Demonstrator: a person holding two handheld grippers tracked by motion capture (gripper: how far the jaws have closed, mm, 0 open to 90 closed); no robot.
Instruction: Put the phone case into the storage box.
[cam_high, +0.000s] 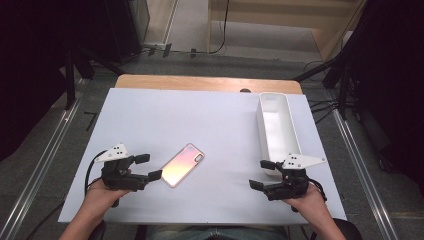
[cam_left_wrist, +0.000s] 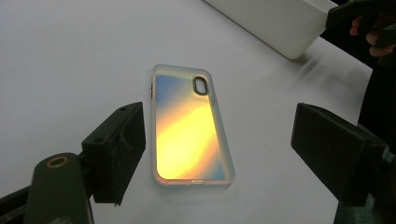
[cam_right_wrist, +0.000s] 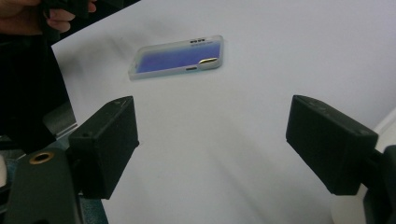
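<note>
Left gripper (cam_high: 148, 166): jaws apart, low over the table (cam_high: 210, 115), one jaw tip just beside the case. Phone case (cam_high: 183, 164): iridescent, flat on the table, left of centre, ungripped. Right gripper (cam_high: 263, 174): jaws apart, holding nothing, near the bin's near end. Bin (cam_high: 276, 131): white, long, at right.

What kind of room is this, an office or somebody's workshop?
Most likely a lab or recording bay. A person holds a left gripper and a right gripper over a white table bearing just a phone case and a white bin, with dark stands and cables around it.
</note>
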